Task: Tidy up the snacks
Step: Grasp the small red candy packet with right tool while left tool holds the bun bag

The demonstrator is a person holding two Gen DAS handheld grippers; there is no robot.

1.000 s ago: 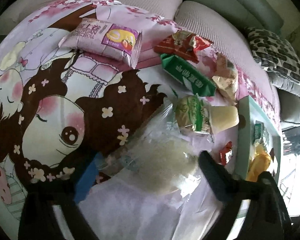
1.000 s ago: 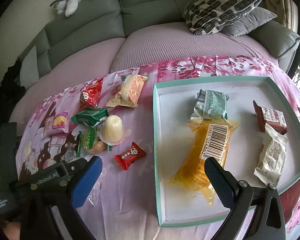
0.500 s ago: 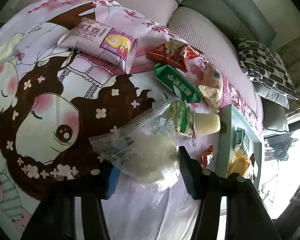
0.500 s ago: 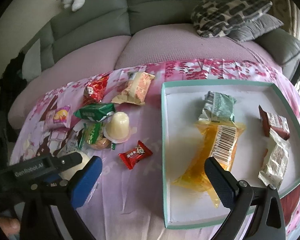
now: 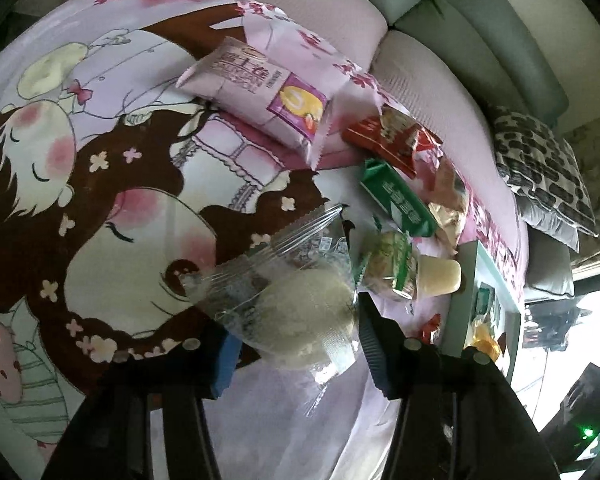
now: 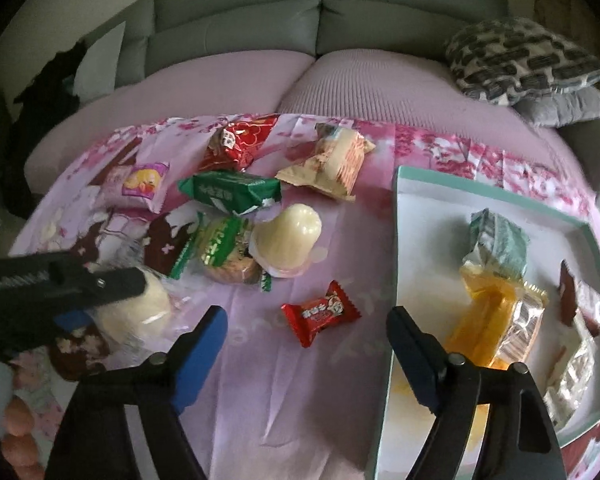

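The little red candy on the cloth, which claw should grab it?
The right claw. The red candy lies just ahead of its closing, empty jaws, beside the tray. The left claw is busy gripping a clear bag.

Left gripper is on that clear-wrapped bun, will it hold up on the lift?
The bun looks soft, so it may squash. Its clear wrapper's loose end sticks out, likely floppy and crinkly. The left gripper spans the bun itself, which probably limits slipping.

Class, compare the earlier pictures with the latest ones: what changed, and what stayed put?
The left gripper closed on the clear-wrapped bun. The right gripper moved left from the tray to the red candy, jaws closing without touching it. The other snacks stayed put.
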